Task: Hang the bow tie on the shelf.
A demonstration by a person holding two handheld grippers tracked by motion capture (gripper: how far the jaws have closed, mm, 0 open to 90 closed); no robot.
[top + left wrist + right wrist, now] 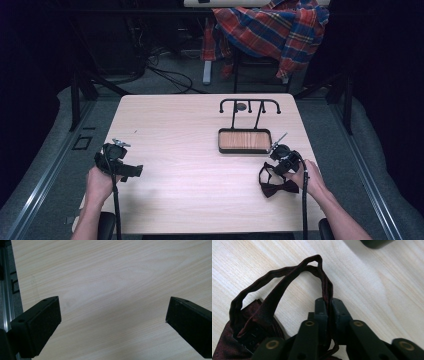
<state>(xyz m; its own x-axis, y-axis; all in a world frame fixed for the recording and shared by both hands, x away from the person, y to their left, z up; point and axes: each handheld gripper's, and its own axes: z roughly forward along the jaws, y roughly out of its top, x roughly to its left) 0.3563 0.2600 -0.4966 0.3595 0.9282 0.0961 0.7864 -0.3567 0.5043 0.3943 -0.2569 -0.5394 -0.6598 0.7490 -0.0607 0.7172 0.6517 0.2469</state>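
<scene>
A dark maroon bow tie (pixel 278 188) lies near the table's front right, its thin neck strap (pixel 287 277) looping up off the wood. My right gripper (pixel 280 162) is shut on that strap; in the right gripper view its jaws (pixel 328 302) pinch the band between them. The left gripper (pixel 131 171) rests at the table's left side, held by a hand. In the left gripper view its fingers (pixel 42 322) stand wide apart over bare wood with nothing between them.
A black stand with a hooked top bar (pixel 250 104) and a wood-lined tray base (pixel 244 140) sits at the table's right middle, just beyond the right gripper. A plaid shirt (pixel 272 27) hangs over a chair behind the table. A metal rail (pixel 6 290) borders the table's left edge.
</scene>
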